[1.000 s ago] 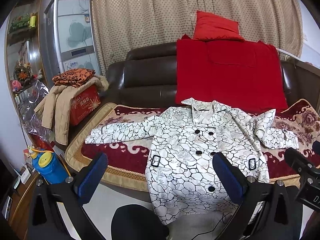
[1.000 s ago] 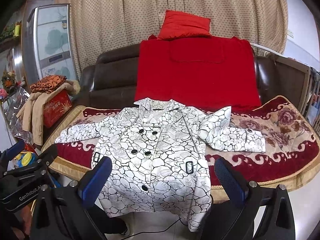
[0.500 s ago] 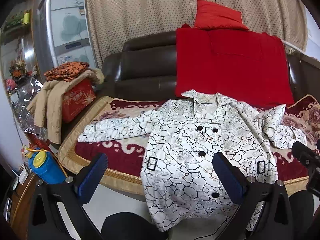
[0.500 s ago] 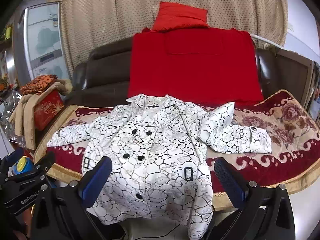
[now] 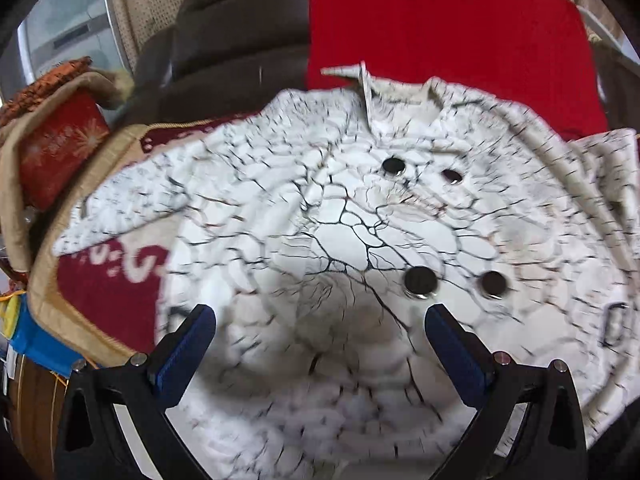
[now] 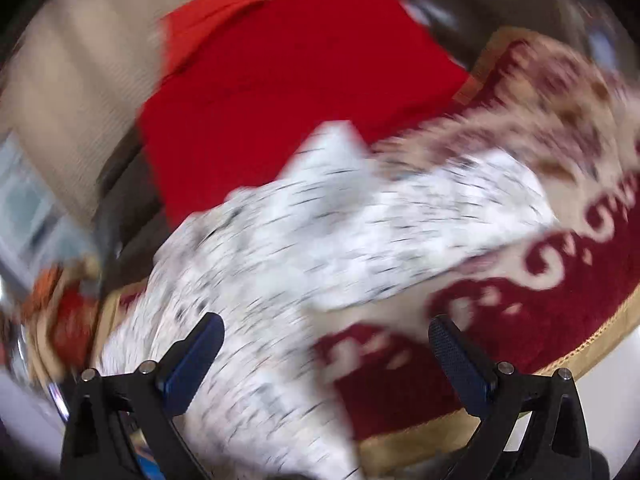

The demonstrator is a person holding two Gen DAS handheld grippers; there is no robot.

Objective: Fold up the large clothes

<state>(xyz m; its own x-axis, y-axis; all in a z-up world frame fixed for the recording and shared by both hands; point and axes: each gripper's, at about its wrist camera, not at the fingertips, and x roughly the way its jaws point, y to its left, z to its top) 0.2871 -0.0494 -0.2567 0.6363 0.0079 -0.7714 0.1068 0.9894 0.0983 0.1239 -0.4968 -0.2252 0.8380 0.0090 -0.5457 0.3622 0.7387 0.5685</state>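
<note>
Dark sofa (image 5: 224,40) w/ red patterned rug (image 5: 108,300), red blanket (image 5: 440,32) behind. Both grippers, left (image 5: 320,344) & right (image 6: 326,354), now much closer to white coat (image 5: 344,240), jaws wide, empty.

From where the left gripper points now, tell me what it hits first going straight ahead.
Most likely the white crackle-print coat. The open left gripper aims at its front panel, just beside the lower black buttons. Nothing shows in between, though depth is unclear.

Both tongs nearer the coat (image 5: 344,240)
</note>
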